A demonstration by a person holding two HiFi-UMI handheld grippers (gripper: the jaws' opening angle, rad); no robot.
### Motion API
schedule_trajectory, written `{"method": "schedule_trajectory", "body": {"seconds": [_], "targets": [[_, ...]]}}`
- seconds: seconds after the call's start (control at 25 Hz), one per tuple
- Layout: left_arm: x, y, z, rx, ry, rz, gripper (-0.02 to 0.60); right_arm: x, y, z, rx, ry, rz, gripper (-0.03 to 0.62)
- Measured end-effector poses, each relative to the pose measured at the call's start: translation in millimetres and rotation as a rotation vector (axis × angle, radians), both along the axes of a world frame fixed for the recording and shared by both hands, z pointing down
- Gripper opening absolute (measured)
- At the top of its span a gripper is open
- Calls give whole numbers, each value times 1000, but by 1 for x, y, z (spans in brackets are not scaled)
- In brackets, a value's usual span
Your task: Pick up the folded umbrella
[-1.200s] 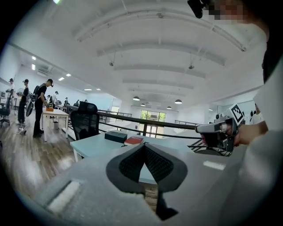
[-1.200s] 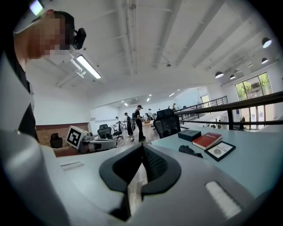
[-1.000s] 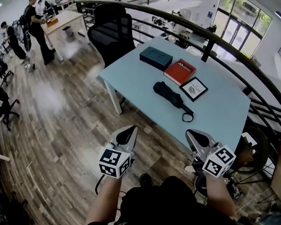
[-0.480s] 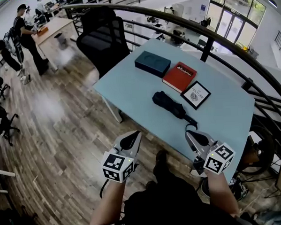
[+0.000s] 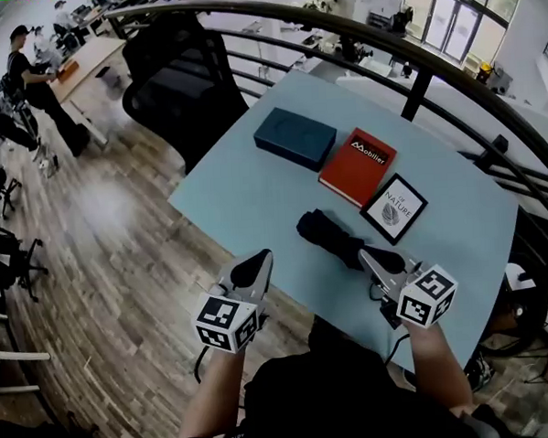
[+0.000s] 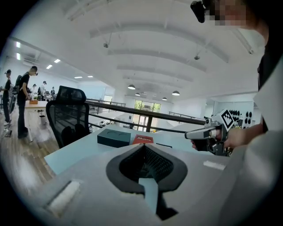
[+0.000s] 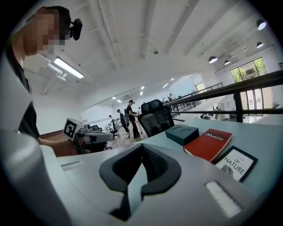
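The folded black umbrella (image 5: pixel 328 234) lies on the light blue table (image 5: pixel 245 197), near its front edge. My right gripper (image 5: pixel 366 254) hangs above the umbrella's near end, hiding the handle and strap, with its jaws shut and nothing between them. My left gripper (image 5: pixel 260 256) is over the table's front edge, left of the umbrella and apart from it, and its jaws look shut and empty. Neither gripper view shows the umbrella, as each gripper's body hides it. The left gripper view shows the right gripper (image 6: pixel 208 132), and the right gripper view shows the left gripper (image 7: pixel 88 137).
Behind the umbrella lie a dark teal box (image 5: pixel 295 138), a red book (image 5: pixel 357 166) and a framed print (image 5: pixel 393 207). A black office chair (image 5: pixel 171 82) stands at the table's far left corner. A dark railing (image 5: pixel 431 68) runs behind the table. People stand at a desk (image 5: pixel 82 59) far left.
Both grippers have moved forward toward the table. The right one went from short of the table's edge to above the umbrella's near end. The left one reached the front edge.
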State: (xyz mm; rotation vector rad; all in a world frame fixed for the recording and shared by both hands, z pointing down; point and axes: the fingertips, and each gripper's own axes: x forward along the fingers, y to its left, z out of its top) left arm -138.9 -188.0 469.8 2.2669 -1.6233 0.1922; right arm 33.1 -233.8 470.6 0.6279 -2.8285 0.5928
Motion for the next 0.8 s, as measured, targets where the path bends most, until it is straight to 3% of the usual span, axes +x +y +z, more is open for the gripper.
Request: {"method": "schedule_trajectory", "body": {"seconds": [0.28, 0.68, 0.8], "targets": [[-4, -62, 12, -37, 18, 75, 8, -10, -61, 22, -32, 61, 51, -2], [-33, -112, 19, -7, 40, 286, 8, -55, -57, 46, -36, 244, 126, 15], [-43, -125, 26, -19, 41, 311, 8, -59, -52, 55, -32, 288, 159, 41]]}}
